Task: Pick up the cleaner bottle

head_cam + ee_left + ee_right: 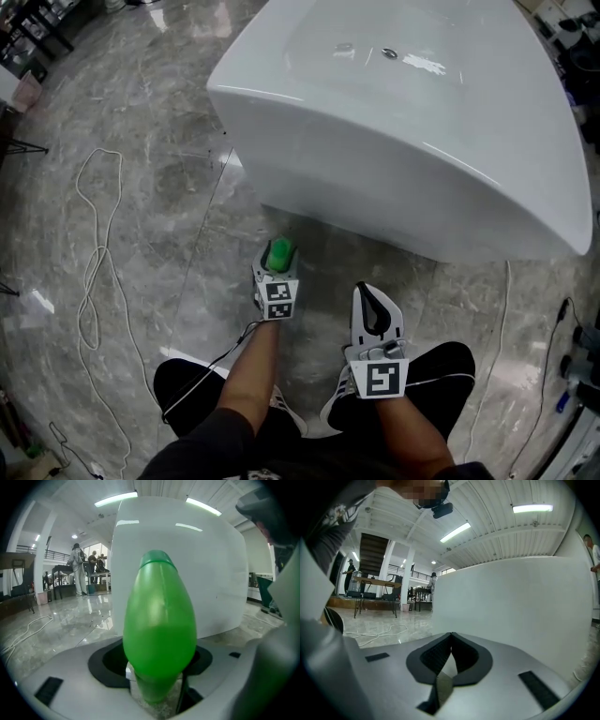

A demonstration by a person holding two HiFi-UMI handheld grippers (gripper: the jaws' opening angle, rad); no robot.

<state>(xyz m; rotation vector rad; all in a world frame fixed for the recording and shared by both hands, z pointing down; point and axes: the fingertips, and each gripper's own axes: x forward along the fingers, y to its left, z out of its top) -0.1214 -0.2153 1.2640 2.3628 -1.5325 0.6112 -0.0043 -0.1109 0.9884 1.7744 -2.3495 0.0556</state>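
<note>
The green cleaner bottle (159, 630) stood upright with its cap on top. It sat right between the jaws of our left hand-held gripper (277, 267). The jaws were closed on its lower part, one on each side, so the bottle was held tight. It filled most of the left gripper view.

From above, the bottle showed at the tip of that hand-held gripper, low down and just beside the foot of the big white bathtub (412, 141). We could not tell if it was off the marble floor (169, 187) yet.

We thought the good way to lift was straight up and slowly. The squeeze should stay firm, because the bottle looked smooth and round and could slip. The bottle should also stay clear of the tub wall.

Our right hand-held gripper (450, 641) was closed on nothing, off to the side. A white cable (94, 253) lay on the floor, well apart.
</note>
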